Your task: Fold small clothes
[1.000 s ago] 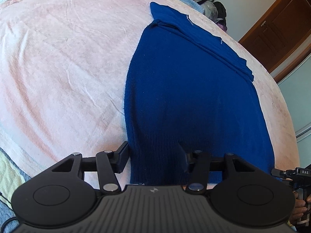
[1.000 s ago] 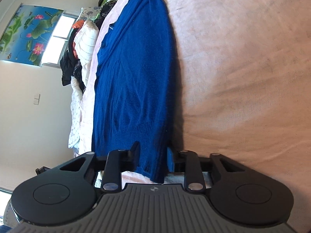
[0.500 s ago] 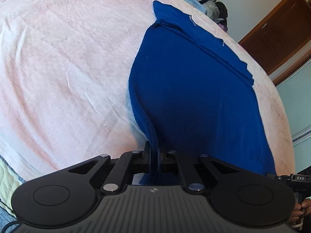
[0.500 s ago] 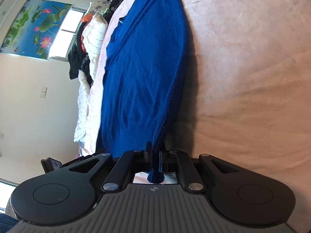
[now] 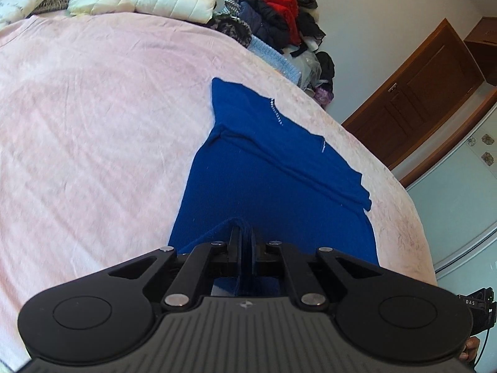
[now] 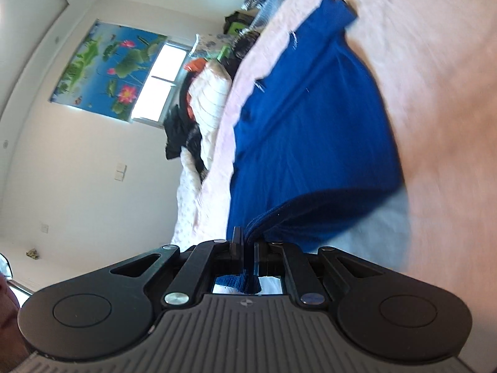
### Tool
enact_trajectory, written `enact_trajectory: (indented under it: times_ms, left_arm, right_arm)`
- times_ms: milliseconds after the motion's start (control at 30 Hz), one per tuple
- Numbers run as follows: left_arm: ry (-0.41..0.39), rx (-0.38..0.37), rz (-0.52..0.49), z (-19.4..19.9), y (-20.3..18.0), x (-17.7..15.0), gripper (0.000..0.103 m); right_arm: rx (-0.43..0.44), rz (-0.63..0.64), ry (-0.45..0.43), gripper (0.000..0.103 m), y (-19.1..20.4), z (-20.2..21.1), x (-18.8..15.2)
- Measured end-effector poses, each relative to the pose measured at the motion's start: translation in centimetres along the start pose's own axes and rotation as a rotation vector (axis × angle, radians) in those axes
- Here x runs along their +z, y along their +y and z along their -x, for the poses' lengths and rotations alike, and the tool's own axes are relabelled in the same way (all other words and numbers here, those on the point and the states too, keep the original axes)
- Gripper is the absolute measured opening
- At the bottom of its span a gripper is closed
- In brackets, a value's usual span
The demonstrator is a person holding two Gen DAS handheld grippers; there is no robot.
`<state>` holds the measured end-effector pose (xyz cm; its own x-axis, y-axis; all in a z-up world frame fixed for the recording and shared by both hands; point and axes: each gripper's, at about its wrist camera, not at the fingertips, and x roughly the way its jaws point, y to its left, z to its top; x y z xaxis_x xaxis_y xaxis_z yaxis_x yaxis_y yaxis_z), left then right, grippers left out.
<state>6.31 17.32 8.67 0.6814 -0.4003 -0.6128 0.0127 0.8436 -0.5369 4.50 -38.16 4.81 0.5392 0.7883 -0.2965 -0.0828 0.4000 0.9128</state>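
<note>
blue sweater [image 5: 279,186] lies spread along the pink bedsheet [image 5: 93,124], its far end with the folded-in sleeve band resting flat, its near hem raised off the bed.

on the left side, the left gripper [image 5: 245,239] has its jaws pressed together on a bunch of the hem, the knit gathered into a ridge between the two fingers. from that pinch the fabric slopes down and away toward the flat part of the garment. beyond the sheet, a heap of clothes [image 5: 273,9] sits at the far edge of the bed, well apart from the work, and a wooden door [image 5: 416,99] stands off to the right.

on the right side, the right gripper [image 6: 247,245] also has its jaws clamped on the hem, a tuft of blue knit poking back through the gap behind the fingers. the sweater [image 6: 310,118] hangs from it in a curved lip, with a shadowed gap showing between that lip and the sheet [image 6: 450,93]. this view is blurred, so fine detail of the edge is hard to read.

by the look of it, the step in hand is the bottom-to-top fold, with both hem corners held. the next move calls for carrying both corners forward together at an even height, toward the collar end, and laying the hem down square before letting go.
</note>
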Motion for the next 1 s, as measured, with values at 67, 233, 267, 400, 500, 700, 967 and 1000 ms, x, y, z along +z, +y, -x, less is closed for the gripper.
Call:
enact_trajectory:
  times_ms: [67,233,267,400,500,700,967,1000]
  left_arm:
    - [-0.013,-0.010,-0.018,-1.0,-0.6,1.6,0.005]
    - [-0.058,-0.036,-0.041,-4.1,-2.2,6.7,0.005]
    - [-0.068,-0.047,-0.036,-4.8,-2.4,8.1,0.005]
    - [-0.083,-0.075,0.002,-9.5,-3.3,13.4,0.005]
    - [-0.082,-0.049,0.006,-13.7,-3.8,16.5,0.005]
    - [-0.091,0.082,0.016,-22.6,-4.0,20.9,0.005]
    - [-0.132,0.150,-0.015,-26.8,-3.4,21.8,0.005]
    - [-0.135,0.143,-0.040,-26.5,-3.5,21.7,0.005]
  right_arm:
    - [0.016,0.016,-0.025,0.010,0.2,-0.4,1.9]
    - [0.058,0.053,-0.077,0.010,1.1,-2.9,7.8]
    - [0.064,0.062,-0.086,0.010,1.2,-3.6,9.2]
    - [0.068,0.057,-0.126,0.010,0.6,-6.2,15.3]
    - [0.048,0.000,-0.142,0.010,-1.5,-9.0,20.1]
    - [-0.063,-0.096,-0.167,0.011,-6.6,-15.1,27.0]
    - [-0.125,-0.230,-0.120,0.026,-11.4,-19.0,28.9]
    - [-0.081,-0.208,-0.152,0.033,-11.0,-18.3,28.9]
